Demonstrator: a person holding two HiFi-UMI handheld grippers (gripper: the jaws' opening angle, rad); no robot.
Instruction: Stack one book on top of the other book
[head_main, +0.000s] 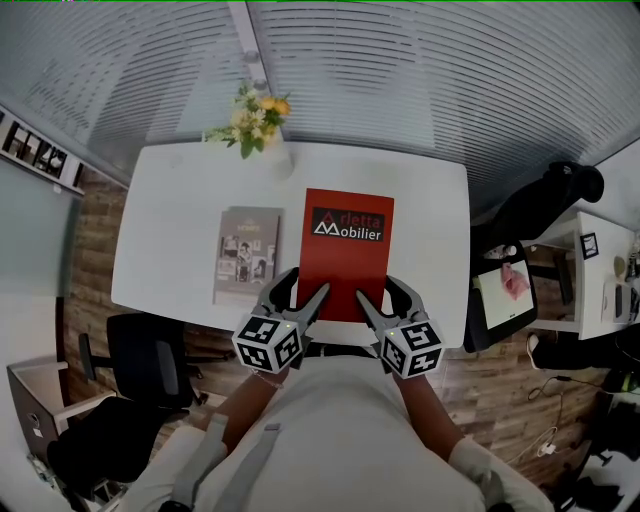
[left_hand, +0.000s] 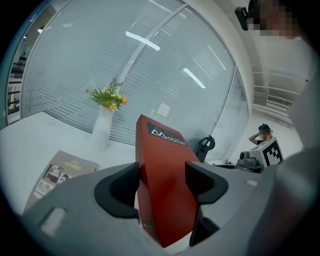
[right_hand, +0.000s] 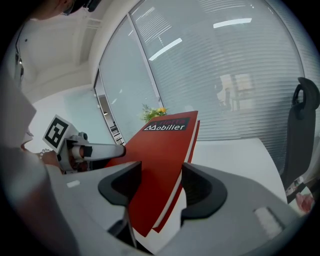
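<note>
A red book (head_main: 345, 250) marked "Mobilier" lies lengthwise at the middle of the white table (head_main: 170, 200), its near end at the table's front edge. My left gripper (head_main: 308, 285) is shut on the near left corner, with the book (left_hand: 165, 165) wedged between both jaws. My right gripper (head_main: 378, 290) is shut on the near right corner, where the book (right_hand: 160, 145) rises tilted between the jaws. A thinner grey book (head_main: 246, 252) lies flat to the left of the red one, apart from it, and also appears in the left gripper view (left_hand: 60, 170).
A white vase of yellow flowers (head_main: 255, 120) stands at the table's far edge, behind the books. A black chair (head_main: 140, 355) sits off the near left corner. To the right are another dark chair (head_main: 540, 205) and a side desk with a tablet (head_main: 505, 285).
</note>
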